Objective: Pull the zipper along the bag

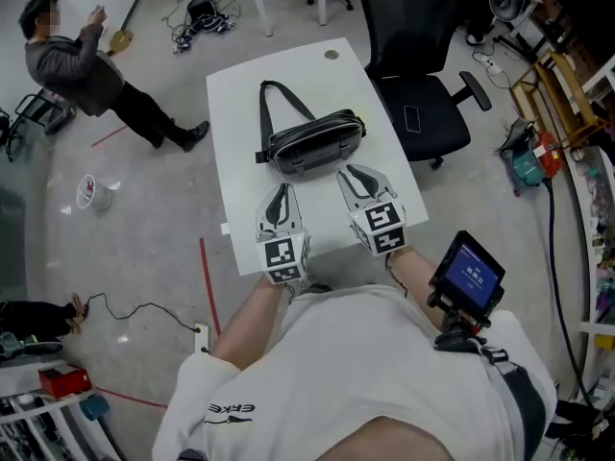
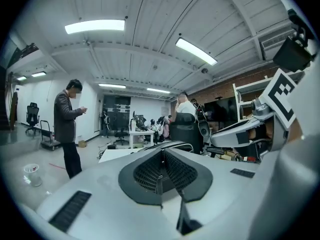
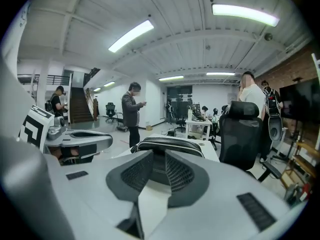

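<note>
just short of the glossy black strapped bag on the white table, the left gripper holds its fingers pressed together, the right gripper spread; both empty.

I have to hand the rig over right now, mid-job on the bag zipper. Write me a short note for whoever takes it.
Left gripper: shut, empty, over the near part of the white table, short of the bag.
Right gripper: open, nothing between its jaws, just short of the bag's near side.
Bag: black, lying mid-table, strap looped toward the far side.
Done: nothing that shows; neither gripper touches the bag. The zipper pull is too small to make out.
Left: probably steady the bag with one gripper, grip the pull with the other, and draw it along.
</note>
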`<state>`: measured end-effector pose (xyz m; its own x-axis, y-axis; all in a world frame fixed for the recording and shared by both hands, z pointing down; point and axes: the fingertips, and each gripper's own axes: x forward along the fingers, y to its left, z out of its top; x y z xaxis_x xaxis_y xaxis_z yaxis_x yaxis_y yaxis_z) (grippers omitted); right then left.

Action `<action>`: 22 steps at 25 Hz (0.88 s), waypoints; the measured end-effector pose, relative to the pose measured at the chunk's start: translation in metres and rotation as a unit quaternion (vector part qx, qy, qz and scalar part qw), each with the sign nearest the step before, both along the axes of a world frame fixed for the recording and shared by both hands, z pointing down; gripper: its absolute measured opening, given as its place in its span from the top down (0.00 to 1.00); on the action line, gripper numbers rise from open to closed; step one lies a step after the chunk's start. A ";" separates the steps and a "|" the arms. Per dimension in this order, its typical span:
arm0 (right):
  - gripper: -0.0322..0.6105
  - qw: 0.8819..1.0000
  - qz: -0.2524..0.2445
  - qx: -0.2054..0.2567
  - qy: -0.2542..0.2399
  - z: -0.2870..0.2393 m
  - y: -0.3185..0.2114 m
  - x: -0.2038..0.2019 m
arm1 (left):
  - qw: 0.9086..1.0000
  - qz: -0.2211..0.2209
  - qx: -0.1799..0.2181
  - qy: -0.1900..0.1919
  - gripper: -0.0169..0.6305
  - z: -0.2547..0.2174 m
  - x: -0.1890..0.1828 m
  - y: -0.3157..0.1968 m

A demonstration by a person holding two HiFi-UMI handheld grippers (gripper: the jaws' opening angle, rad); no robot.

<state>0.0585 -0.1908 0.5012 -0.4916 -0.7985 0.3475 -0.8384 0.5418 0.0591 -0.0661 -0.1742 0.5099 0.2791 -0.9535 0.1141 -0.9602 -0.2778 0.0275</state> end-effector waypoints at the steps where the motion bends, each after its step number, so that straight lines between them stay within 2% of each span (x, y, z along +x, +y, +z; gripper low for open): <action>1: 0.83 1.000 0.001 0.002 -0.007 0.000 0.005 0.012 | 1.000 -0.006 0.001 -0.001 0.95 -0.001 0.009 0.006; 10: 0.91 0.999 -0.004 0.011 -0.044 -0.008 0.061 0.100 | 0.998 -0.060 0.004 -0.009 0.97 -0.010 0.076 0.066; 16: 0.94 0.998 -0.018 0.005 -0.057 -0.008 0.087 0.126 | 0.996 -0.086 -0.004 -0.009 0.97 -0.014 0.095 0.099; 22: 0.94 0.998 -0.018 0.002 -0.064 -0.009 0.102 0.132 | 0.996 -0.088 -0.006 -0.013 0.97 -0.017 0.096 0.113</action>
